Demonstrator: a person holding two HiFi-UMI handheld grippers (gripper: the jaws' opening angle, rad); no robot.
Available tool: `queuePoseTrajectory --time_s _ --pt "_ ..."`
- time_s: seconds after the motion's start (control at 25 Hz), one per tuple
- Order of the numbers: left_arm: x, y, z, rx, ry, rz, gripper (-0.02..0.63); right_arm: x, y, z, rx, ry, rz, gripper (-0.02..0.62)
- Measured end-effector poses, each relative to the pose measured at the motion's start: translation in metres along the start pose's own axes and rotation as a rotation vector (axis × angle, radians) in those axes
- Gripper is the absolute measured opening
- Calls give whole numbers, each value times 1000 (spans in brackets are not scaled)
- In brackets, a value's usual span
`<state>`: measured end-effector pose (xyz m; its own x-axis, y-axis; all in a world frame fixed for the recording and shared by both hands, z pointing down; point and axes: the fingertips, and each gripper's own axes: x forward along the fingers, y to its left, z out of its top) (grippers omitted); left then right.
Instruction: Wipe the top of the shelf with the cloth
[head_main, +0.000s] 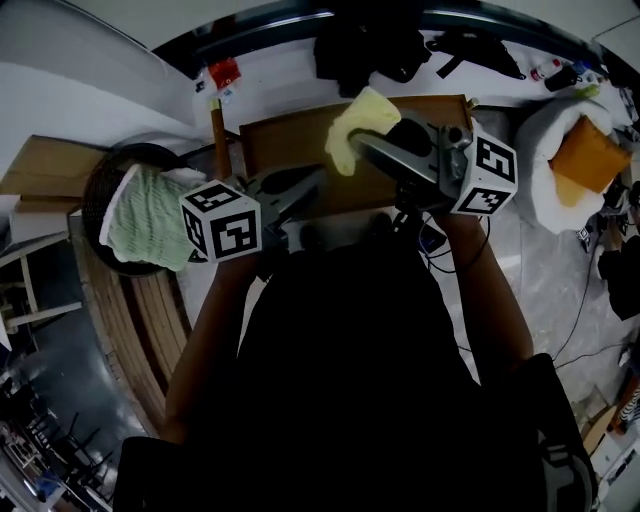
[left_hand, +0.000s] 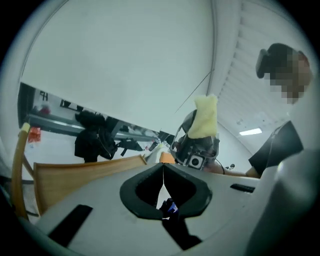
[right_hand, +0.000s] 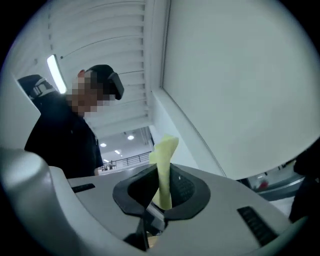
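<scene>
At the far left a pale green cloth (head_main: 148, 218) drapes over a dark round container (head_main: 95, 190). My left tool (head_main: 305, 187) has its jaws pressed together on nothing, and sits at the near edge of the wooden shelf top (head_main: 285, 140). The yellow cloth (head_main: 358, 122) is pinched tight in my right tool (head_main: 360, 142) over that top. It seems to rest on the wood, though the angle is poor. My dark torso hides the shelf's front.
</scene>
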<state>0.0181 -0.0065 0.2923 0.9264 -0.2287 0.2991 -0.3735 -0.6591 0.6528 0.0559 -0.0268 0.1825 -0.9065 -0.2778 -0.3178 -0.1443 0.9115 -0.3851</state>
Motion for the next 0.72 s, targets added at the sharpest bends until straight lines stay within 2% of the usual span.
queuePoseTrajectory --time_s 0.12,0.24,0.44,0.6,0.72 --pt "-26 -11 27 89 -78 -28 11 19 15 5 -17 23 20 49" --pt "-51 -21 43 172 -151 -70 11 28 23 9 -58 57 -13 49" --pt "-95 -37 51 238 -233 -166 11 37 49 13 -166 97 -79 49" --pt "-135 -68 60 299 -302 -281 11 40 76 7 -169 118 -96 49" --pt "-159 -90 68 363 -317 -347 11 42 88 6 -154 100 -134 49"
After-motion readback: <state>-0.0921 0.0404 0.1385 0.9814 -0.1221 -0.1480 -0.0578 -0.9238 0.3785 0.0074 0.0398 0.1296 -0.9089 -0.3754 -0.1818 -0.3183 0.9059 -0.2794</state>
